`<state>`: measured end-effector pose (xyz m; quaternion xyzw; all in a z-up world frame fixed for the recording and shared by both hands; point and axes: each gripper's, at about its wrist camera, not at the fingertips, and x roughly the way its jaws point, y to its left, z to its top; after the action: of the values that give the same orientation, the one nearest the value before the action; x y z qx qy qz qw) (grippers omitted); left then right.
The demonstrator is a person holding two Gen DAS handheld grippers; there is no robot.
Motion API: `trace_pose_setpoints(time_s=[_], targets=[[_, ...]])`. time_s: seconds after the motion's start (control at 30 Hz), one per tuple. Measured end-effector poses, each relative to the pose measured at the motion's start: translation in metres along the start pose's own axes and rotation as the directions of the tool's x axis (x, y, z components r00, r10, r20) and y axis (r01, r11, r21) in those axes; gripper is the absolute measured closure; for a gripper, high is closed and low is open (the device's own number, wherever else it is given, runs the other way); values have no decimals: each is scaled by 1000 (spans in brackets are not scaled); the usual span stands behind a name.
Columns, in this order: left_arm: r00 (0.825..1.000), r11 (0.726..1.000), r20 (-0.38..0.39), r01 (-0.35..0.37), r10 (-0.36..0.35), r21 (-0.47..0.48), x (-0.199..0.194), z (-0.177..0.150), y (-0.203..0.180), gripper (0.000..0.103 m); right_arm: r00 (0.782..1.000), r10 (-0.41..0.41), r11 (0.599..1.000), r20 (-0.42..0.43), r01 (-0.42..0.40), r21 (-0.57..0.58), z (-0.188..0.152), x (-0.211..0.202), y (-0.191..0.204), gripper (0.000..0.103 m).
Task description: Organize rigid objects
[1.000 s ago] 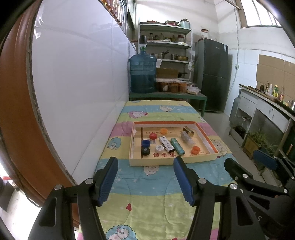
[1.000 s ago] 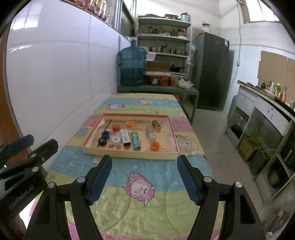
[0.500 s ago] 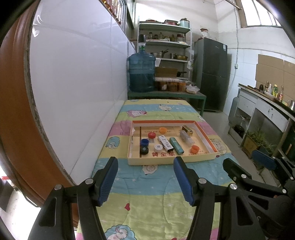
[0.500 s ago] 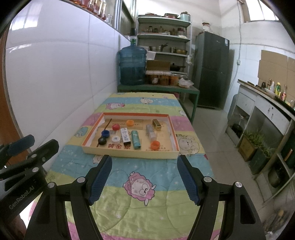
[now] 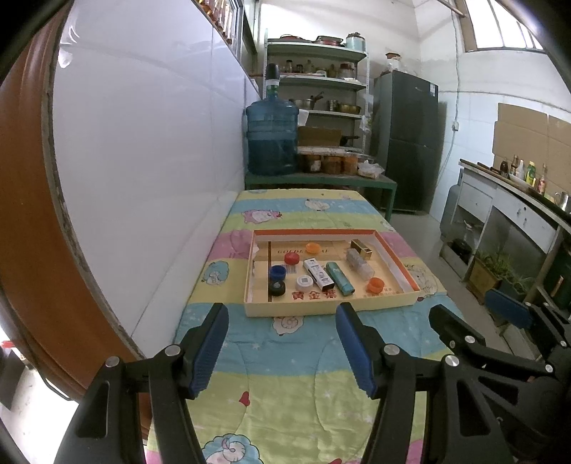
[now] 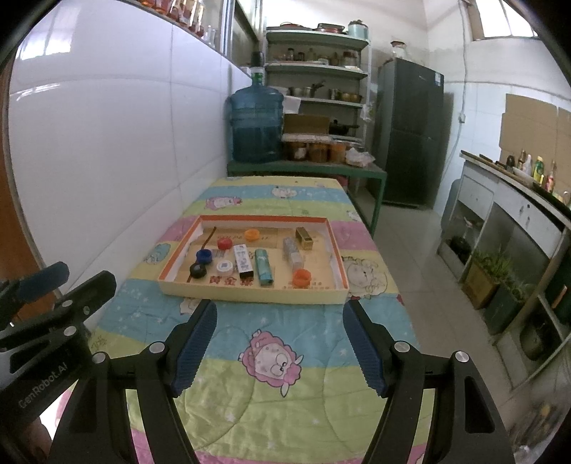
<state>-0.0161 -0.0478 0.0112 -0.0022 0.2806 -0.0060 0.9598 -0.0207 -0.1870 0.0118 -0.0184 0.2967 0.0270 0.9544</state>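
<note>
Caps, cartons and tubes, small, stiff, light, lie in shallow cream cardboard tray (image 5: 332,306) on quilted worktop (image 6: 285,332); we hold left gripper (image 5: 282,344) and right gripper (image 6: 280,344) spread, empty, favouring side grasps.

Daylight enters through the high clerestory window (image 5: 499,25) at the far right, blown out to near white, and leaves the room evenly bright. The glossy white tiled wall (image 6: 107,142) on the left carries broad pale reflections. Shadows are soft: a faint one lies inside the shallow cream cardboard tray (image 5: 321,307) along its near wall. Both fisheye views bend straight lines strongly toward the dark circular edges. The far green metal shelves (image 6: 317,67) look slightly soft, perhaps from lens falloff.
</note>
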Motion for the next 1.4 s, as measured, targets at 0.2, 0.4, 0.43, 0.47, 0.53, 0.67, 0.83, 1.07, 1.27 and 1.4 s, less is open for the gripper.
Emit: trace_pose_setpoints(time_s=[0.2,0.4,0.43,0.47,0.53,0.67,0.83,1.07,1.27,1.4], targets=[[1000,1000,-3,1,-1,1,0,-1,-1,40,1000,1,1000,-2,-1,1,-1,2,-1,28],[1000,1000,-5,3,-3,-1,-1,-3,-3,40,1000,1,1000,-4,-1,4,-2,4,-1,28],[1000,1000,-5,2,-2,0,0,-2,-1,40,1000,1,1000,-4,-1,4,-3,5,0,28],[1000,1000,-6,1,-1,2,-1,-2,-2,40,1000,0,1000,-5,0,3,-2,4,-1,28],[1000,1000,-6,1,-1,1,-2,-3,-3,40,1000,2,1000,-5,-2,5,-3,5,0,28],[1000,1000,-6,1,-1,0,-2,-4,-3,40,1000,2,1000,-5,-2,3,-3,5,0,28],[1000,1000,-7,3,-3,1,-2,-3,-2,40,1000,3,1000,-6,-3,4,-2,5,-1,28],[1000,1000,-8,2,-2,0,-2,-3,-3,40,1000,3,1000,-7,-3,5,-3,6,-1,28],[1000,1000,-9,2,-2,-1,-2,-2,-2,40,1000,3,1000,-7,-3,5,-2,6,-1,28],[1000,1000,-9,2,-2,0,-2,-2,-2,40,1000,4,1000,-7,-4,6,-2,6,-1,28]])
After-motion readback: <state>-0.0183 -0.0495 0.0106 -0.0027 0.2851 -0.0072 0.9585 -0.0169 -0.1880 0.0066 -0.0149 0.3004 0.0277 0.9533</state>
